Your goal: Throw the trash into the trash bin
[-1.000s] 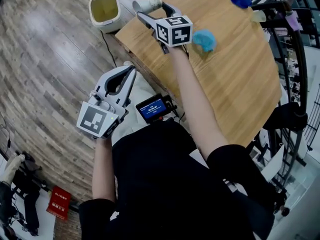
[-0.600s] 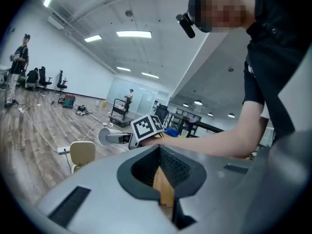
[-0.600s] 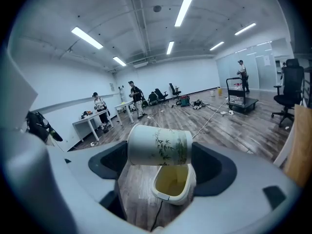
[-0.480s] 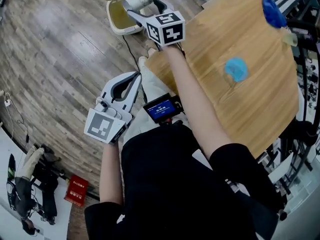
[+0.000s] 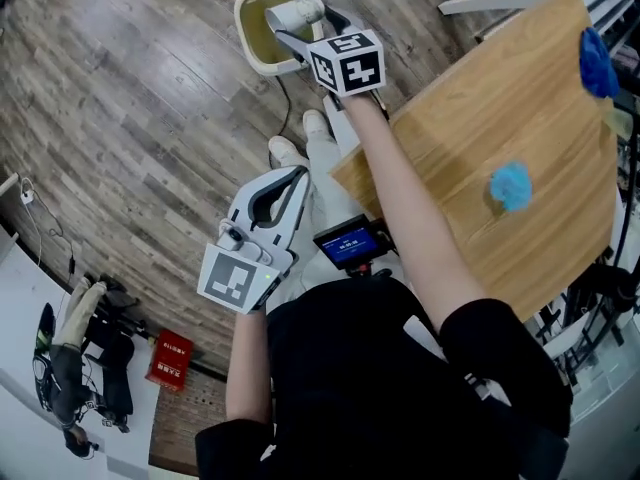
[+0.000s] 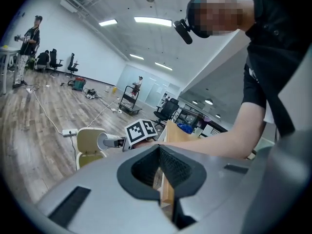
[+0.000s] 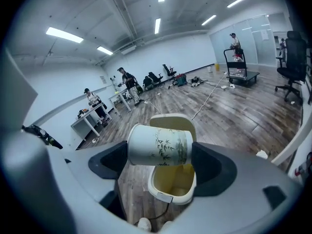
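My right gripper is shut on a white paper cup with a green bamboo print, held sideways right above the cream trash bin, whose lid stands open. In the right gripper view the paper cup lies crosswise between the jaws at the right gripper, with the trash bin open just beneath it. My left gripper hangs shut and empty over the floor near the person's knees; in its own view the left gripper has both jaws pressed together.
A wooden table stands to the right with a crumpled blue ball and a blue object at its far edge. A small screen sits at the person's waist. A cable runs across the floor by the bin. A red box lies lower left.
The right gripper carried the cup off the table edge and over the open bin. The view turned, so the bin and table shifted right. The left gripper stayed shut at the side.
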### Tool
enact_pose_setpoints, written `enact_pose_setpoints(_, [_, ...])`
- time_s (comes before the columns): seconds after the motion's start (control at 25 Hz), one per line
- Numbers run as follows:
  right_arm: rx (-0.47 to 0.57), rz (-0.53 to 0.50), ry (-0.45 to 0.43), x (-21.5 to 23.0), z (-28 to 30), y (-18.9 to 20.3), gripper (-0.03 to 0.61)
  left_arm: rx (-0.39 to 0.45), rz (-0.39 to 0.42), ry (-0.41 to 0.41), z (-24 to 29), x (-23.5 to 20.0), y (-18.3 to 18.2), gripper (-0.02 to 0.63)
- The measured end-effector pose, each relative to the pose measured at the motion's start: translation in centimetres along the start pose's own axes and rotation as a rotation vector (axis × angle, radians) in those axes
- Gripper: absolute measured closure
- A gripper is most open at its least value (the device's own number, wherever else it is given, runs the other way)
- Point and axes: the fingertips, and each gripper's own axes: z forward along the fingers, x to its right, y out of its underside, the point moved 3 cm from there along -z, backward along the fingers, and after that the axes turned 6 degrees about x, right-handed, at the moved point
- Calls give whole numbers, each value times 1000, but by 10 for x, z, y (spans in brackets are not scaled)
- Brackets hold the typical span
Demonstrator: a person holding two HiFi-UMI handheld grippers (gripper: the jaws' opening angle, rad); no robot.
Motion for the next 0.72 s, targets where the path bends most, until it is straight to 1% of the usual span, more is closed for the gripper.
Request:
enact_pose_setpoints(0.08, [-38,9,11,6,29,15,169,-31,-25,-14,-1,-15,11,611])
enact_pose_setpoints(0.2, [-101,34,38,13,80,48,169,-30,-63,-33,-3,-43,28,611])
enact_pose_setpoints(0.28, [-149,39,60,15,112,76,169,-39,-69,-52,-4,-68,40,611])
enact_pose_setpoints(0.4, [-192,34,59,11,140,106,168,-45,-89,-57,-4,-98,44,611])
enact_pose_setpoints(0.44, [-197,27,59,12,143,109,167,-36,-90,-58,-2,-105,42,611])
enact_pose_setpoints(0.56, [-186,-10,95,16,146,111,166,-11,-82,-77,-2,-123,36,611])
enact_pose_setpoints(0.72, [-189,-4,98,13,147,111,166,11,-110,-94,-8,-135,35,611])
